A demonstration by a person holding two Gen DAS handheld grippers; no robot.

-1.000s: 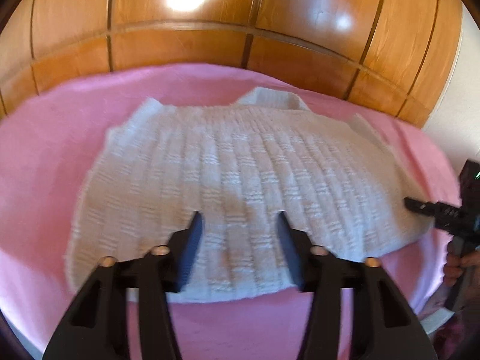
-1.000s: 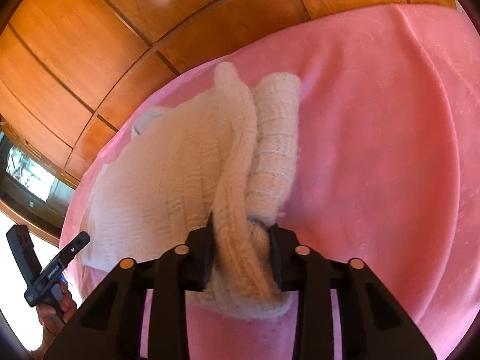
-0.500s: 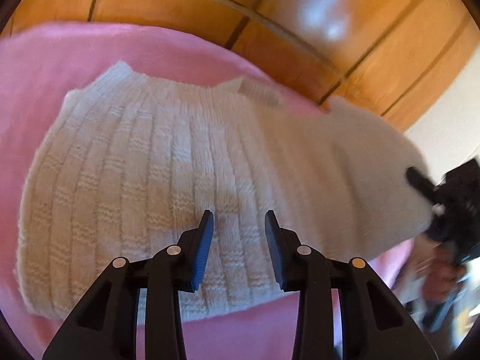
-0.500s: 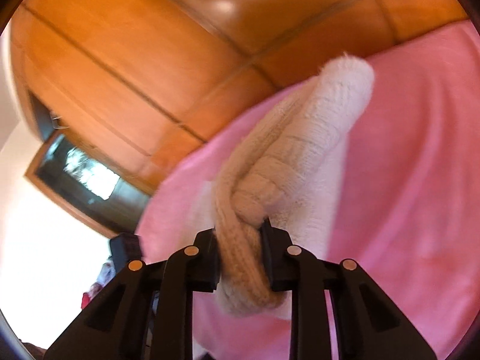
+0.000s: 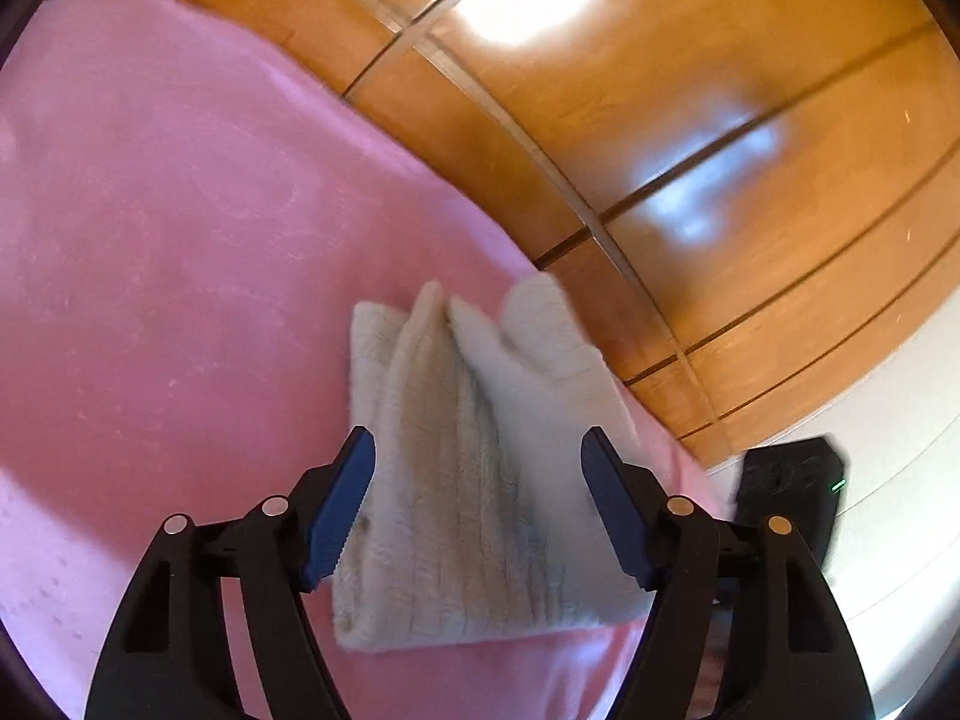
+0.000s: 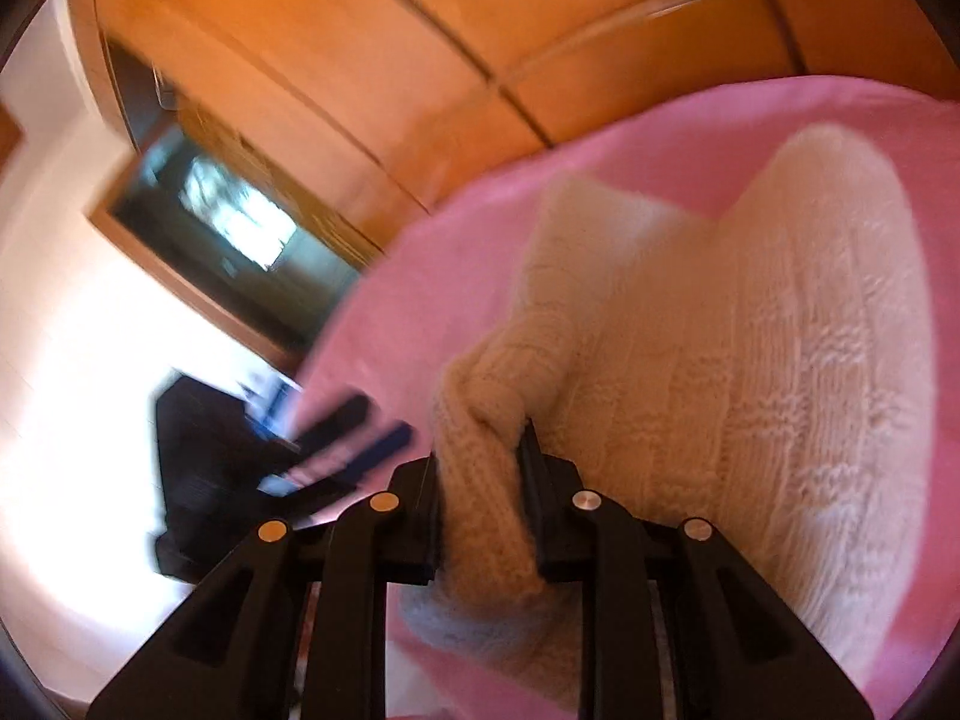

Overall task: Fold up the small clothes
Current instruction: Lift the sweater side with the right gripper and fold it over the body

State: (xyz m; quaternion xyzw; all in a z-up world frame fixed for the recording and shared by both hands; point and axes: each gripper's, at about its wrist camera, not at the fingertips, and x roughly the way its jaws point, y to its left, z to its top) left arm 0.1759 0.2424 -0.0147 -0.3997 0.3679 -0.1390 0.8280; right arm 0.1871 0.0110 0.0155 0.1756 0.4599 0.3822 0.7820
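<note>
Cream knit sweater [image 5: 480, 468] half-folded on pink blanket [image 5: 180, 210], near its right edge. Right gripper [image 6: 483, 480] pinches bunched knit edge. Left gripper [image 5: 477, 510] jaws opening, pads clear of cloth. Judgement: lay pinched edge flush over fold, then release.

One cream knitted sweater [image 5: 480, 480], at lower centre of the left wrist view; one pink blanket [image 5: 180, 240] filling the left side beneath it; two grippers, the left gripper [image 5: 477, 504] and the right gripper [image 6: 480, 498]; one dark framed screen [image 6: 234, 228] at the left of the right wrist view
</note>
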